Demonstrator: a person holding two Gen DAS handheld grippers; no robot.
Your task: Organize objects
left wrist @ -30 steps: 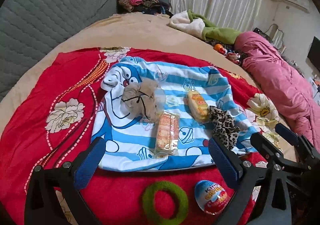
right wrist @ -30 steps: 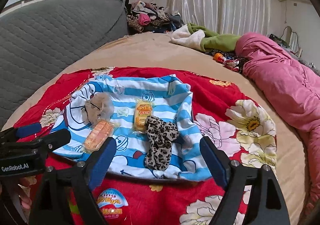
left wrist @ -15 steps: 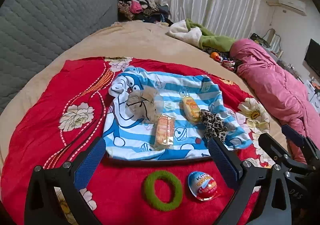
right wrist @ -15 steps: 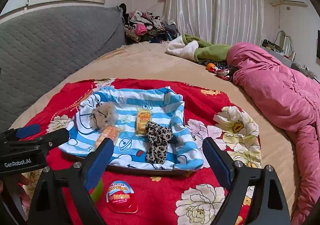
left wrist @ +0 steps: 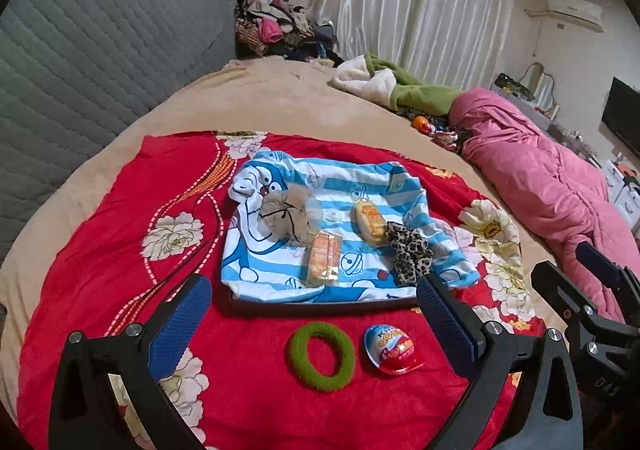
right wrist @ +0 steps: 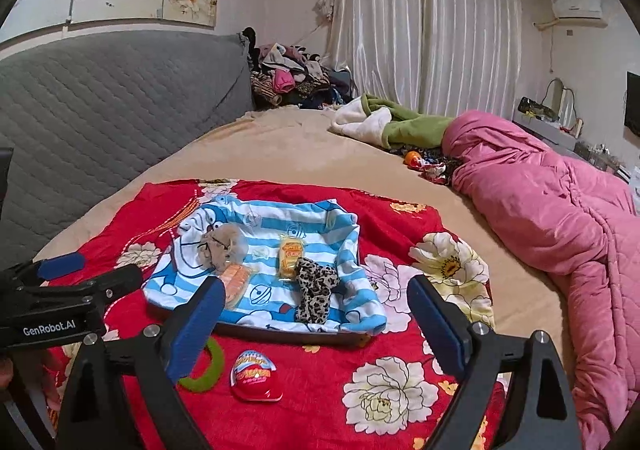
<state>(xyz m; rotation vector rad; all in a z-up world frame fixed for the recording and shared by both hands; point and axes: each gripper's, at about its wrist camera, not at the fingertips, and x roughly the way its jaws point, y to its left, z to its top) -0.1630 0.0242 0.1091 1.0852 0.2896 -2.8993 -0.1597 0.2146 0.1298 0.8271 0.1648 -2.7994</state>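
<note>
Both tools withdrawn; green ring (left wrist: 322, 356) between left tool (left wrist: 316, 324) fingers.

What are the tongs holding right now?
Nothing. The left tongs and the right tongs are both open and empty. The green ring and the chocolate egg lie untouched on the red blanket.
</note>
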